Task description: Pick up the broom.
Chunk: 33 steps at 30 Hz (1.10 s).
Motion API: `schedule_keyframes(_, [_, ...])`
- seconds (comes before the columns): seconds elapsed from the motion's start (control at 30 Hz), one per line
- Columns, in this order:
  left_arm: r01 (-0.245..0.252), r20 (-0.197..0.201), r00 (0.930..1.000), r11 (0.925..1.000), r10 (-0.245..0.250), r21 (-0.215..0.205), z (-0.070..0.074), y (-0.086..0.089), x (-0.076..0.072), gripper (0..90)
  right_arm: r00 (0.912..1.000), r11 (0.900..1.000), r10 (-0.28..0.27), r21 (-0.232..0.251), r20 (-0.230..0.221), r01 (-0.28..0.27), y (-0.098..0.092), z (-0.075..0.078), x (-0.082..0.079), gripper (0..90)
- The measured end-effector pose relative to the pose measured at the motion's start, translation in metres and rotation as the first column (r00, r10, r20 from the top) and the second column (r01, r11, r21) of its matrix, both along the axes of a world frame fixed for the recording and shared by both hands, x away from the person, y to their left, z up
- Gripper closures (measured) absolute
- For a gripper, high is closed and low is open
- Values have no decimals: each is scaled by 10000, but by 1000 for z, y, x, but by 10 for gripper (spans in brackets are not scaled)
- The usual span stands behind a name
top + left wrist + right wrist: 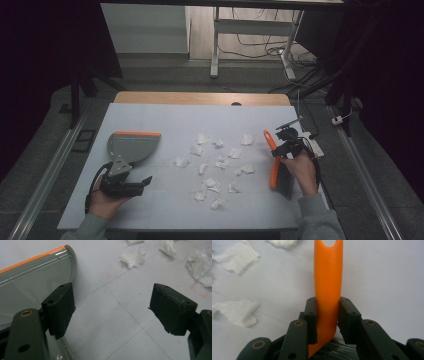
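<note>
A grey dustpan (132,145) with an orange front lip lies on the white table mat (165,117) at the left. Just below it, a hand holds my left gripper (134,177). In the left gripper view that gripper (112,297) is open over bare mat, and its left jaw stands at the edge of the dustpan (30,277). At the right, my right gripper (280,150) is shut on the orange handle of a hand brush (274,172). The right gripper view shows the pads (312,315) pressed on both sides of the handle (328,277), with dark bristles (337,351) below.
Several crumpled white paper scraps (222,162) are scattered across the middle of the mat between the two grippers. Some lie ahead of the left gripper (133,257) and to the left of the brush handle (237,311). A wooden table edge (200,97) runs along the back.
</note>
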<state>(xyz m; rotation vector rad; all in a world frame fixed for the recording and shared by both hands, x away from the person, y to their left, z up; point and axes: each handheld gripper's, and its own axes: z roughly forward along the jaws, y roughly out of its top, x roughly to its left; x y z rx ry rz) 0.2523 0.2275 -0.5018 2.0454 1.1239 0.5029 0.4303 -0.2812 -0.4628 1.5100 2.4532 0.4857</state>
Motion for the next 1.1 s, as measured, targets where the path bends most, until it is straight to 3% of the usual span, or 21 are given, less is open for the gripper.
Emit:
schedule_keyframes(0.13, [-13,2,10000,10000,13,0,0,0,0,212,9992,9977,41,680,394,-68,-9,12,-4,708])
schedule_keyframes(0.27, [-29,17,10000,10000,29,-8,0,0,0,211,9987,9915,31,1298,506,-96,-18,18,-7,707])
schedule_keyframes(0.53, [-27,12,10000,10000,27,-3,0,0,1,211,9952,9776,236,2063,946,-428,-27,27,-10,707])
schedule_keyframes(0.73, [-47,31,10000,10000,47,2,0,0,1,212,9781,9417,407,3194,2041,-1058,-37,45,-18,707])
schedule_keyframes(0.93, [-65,39,10000,10000,65,11,0,0,2,212,9522,9156,360,3718,3034,-1531,-43,55,-25,706])
schedule_keyframes(1.07, [-61,44,10000,10000,61,38,0,0,2,212,9394,9100,478,3730,3396,-1811,-42,59,-27,706])
schedule_keyframes(1.1, [-61,45,10000,10000,61,40,0,0,2,212,9302,9116,447,3659,3644,-1872,-41,60,-28,706])
